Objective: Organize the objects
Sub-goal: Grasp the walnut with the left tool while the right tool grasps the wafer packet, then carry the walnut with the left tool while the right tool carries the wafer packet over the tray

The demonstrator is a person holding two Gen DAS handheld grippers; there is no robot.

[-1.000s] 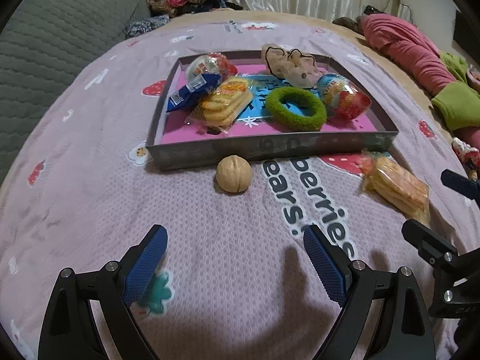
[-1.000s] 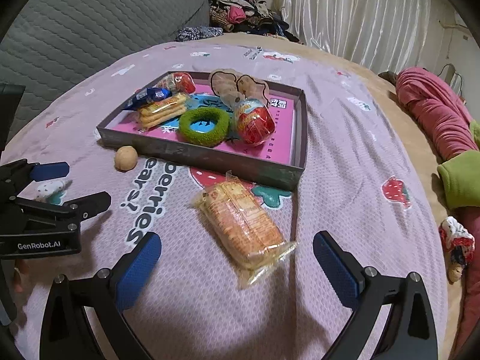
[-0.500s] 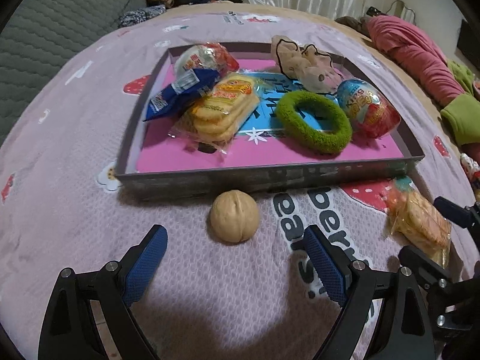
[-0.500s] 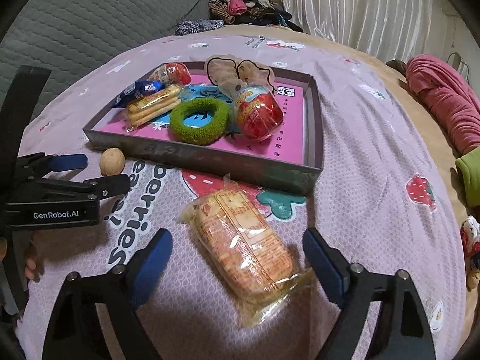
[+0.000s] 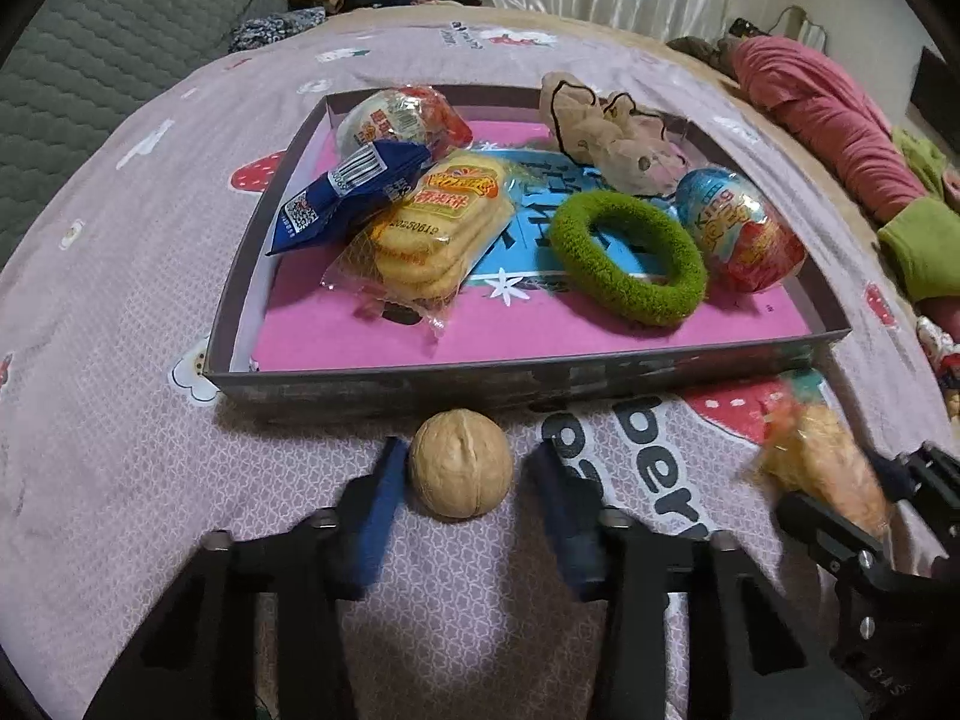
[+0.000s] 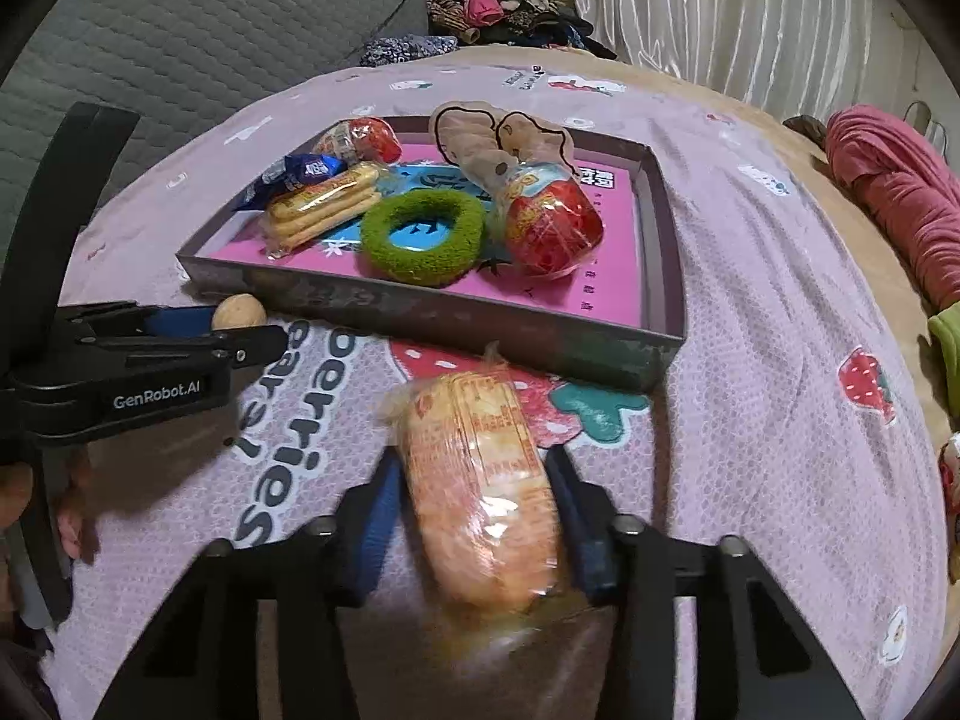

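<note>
blue-padded left gripper (image 5: pixel 462 483) has just clamped onto the walnut (image 5: pixel 461 463), right in front of the tray (image 5: pixel 510 381). right wrist view: right gripper (image 6: pixel 474 516) closing around the cracker pack (image 6: pixel 480 492), also just in front of the tray (image 6: pixel 456 315).
</note>
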